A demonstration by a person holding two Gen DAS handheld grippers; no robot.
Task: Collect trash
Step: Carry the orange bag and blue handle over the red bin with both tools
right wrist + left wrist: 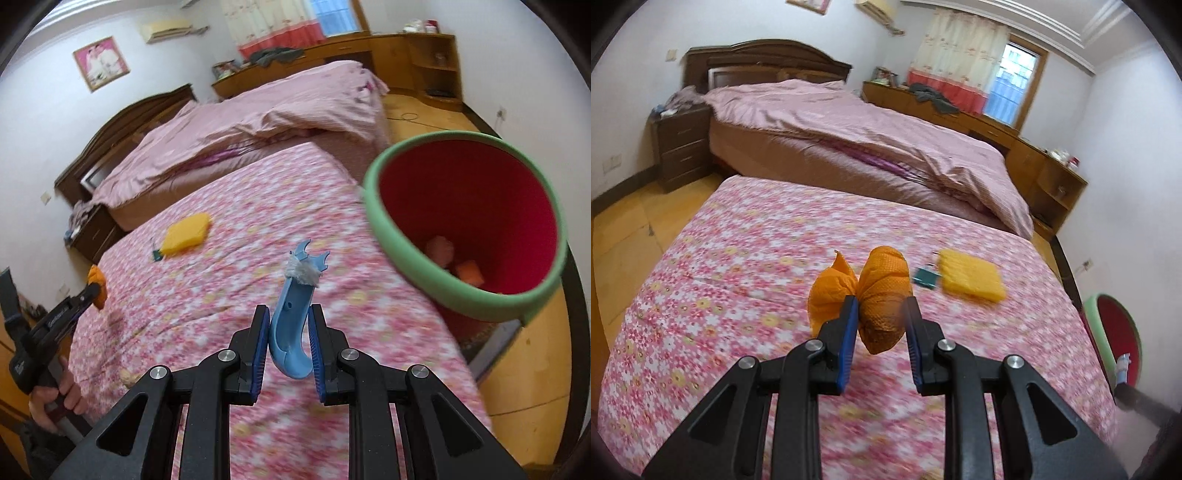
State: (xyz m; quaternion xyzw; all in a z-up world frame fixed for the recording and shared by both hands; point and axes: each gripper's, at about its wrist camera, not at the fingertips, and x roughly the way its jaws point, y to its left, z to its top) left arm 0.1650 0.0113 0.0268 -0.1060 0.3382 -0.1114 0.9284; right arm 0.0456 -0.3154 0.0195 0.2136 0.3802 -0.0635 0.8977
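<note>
Now the left gripper [879, 306] pinches a crumpled orange wad [875, 295] between its jaws above the flowered bedspread [738, 258], while the right gripper [288, 314] clamps a blue plastic piece [291, 325] near the red bin [469, 288].

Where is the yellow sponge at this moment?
The yellow sponge lies on the floral bed cover, a small green thing beside it; in the right wrist view it is left of the red bin.

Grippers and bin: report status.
Left gripper shut on orange wad. Right gripper shut on blue plastic piece. Bin open, path clear.
</note>
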